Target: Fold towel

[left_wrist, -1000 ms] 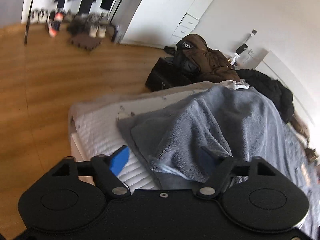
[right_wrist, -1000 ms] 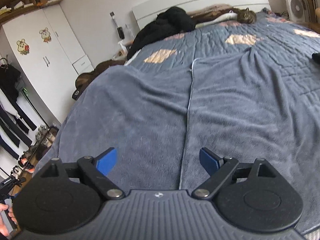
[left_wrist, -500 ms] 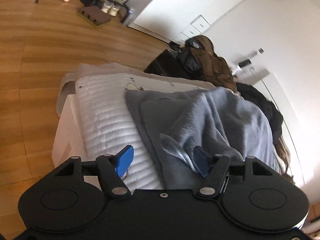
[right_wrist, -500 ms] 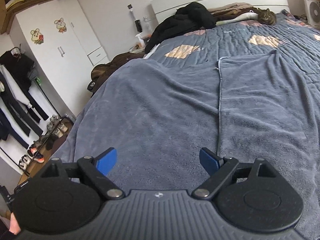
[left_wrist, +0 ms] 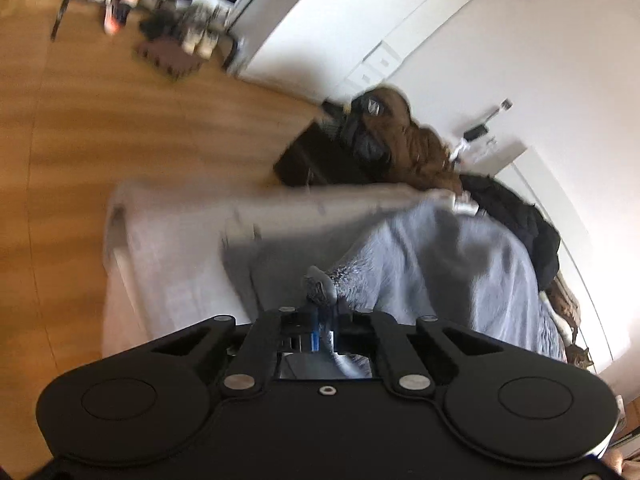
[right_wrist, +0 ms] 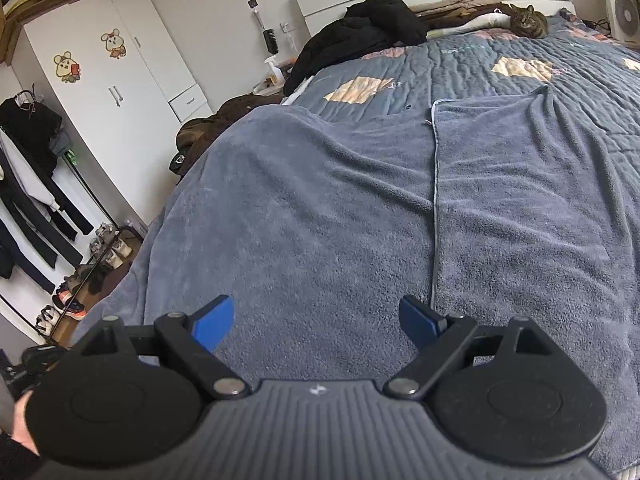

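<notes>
A large grey-blue towel (right_wrist: 320, 208) lies spread over the bed, one half folded over so a hemmed edge (right_wrist: 435, 200) runs down its middle. In the left wrist view the towel (left_wrist: 460, 264) hangs over the bed's corner, and my left gripper (left_wrist: 322, 320) is shut on that corner, a tuft of cloth sticking up between the blue pads. My right gripper (right_wrist: 320, 322) hovers low over the towel near the bed's front edge, its blue fingertips (right_wrist: 214, 320) wide apart with nothing between them.
A white mattress side (left_wrist: 160, 264) and wooden floor (left_wrist: 120, 140) lie left of the bed. Brown clothes (left_wrist: 412, 148) and a black jacket (right_wrist: 368, 32) sit by the headboard, a cat (right_wrist: 528, 20) at the pillows. A white wardrobe (right_wrist: 120, 80), hanging clothes and shoes (right_wrist: 80, 292) stand left.
My left gripper closed on the towel's corner and drew it up a little; the view is now blurred. The right gripper stayed open, swinging slightly at first and then holding still.
</notes>
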